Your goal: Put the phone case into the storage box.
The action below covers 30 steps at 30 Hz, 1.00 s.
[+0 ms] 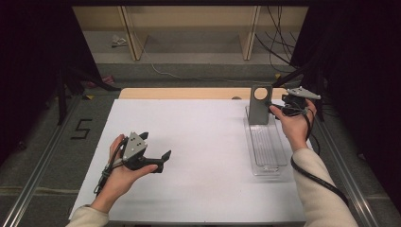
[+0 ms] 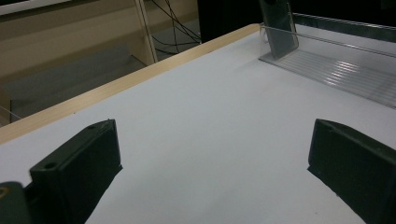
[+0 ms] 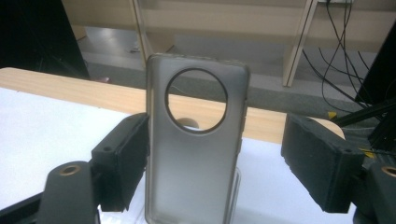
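Phone case [image 3: 194, 154] — translucent smoky grey, soft-looking plastic, rounded corners, one large circular cut-out in its upper half through which the wood edge behind shows. It stands upright at the far end of a clear plastic tray [image 1: 266, 151], a long shallow rectangle with faint ribbing along its floor, set at the right side of the table. The table [image 1: 198, 142] carries a matte white sheet; a strip of pale wood runs along its far edge. Right gripper [image 1: 289, 100]: held at the far right, just behind and right of the case, the hand wrapped round its body, wrist raised, grey three-cornered plate on top, cable looping back along the cream sleeve. In the right gripper view its two black, blocky jaws stand wide, one on each side of the case; the left jaw sits just beside the case's edge — contact possible, though I cannot tell from this angle — and the right jaw is well apart from it, so nothing is pinched. Left gripper [image 1: 156, 145]: resting low over the near left of the white sheet, cradled in an upturned palm, pointing right across the table. Its jaws are spread wide over bare white surface with nothing between them; in the left gripper view the tray and the case lie far off at the upper right.
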Available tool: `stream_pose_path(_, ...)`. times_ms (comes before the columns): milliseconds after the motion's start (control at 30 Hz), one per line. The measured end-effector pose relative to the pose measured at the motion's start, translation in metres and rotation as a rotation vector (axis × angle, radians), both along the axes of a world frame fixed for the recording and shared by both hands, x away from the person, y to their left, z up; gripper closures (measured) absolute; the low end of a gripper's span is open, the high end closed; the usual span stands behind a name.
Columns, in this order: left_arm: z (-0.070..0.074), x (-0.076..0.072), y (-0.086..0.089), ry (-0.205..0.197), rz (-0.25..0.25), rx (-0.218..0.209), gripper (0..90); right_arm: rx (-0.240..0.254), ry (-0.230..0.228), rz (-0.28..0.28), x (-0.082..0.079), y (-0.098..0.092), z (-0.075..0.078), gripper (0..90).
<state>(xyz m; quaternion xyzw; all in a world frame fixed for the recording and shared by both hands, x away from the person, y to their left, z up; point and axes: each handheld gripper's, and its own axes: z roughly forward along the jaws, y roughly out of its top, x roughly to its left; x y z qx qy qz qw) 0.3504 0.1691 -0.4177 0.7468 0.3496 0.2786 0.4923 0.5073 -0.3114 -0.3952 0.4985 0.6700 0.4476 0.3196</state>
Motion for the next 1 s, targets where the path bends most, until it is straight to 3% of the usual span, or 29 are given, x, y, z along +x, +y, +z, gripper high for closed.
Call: stream_pose_path(1000,0.001,0.000,0.000,0.001,0.000,0.000,1.9,-0.041,-0.024,0.057,-0.033,0.010,0.011,23.7)
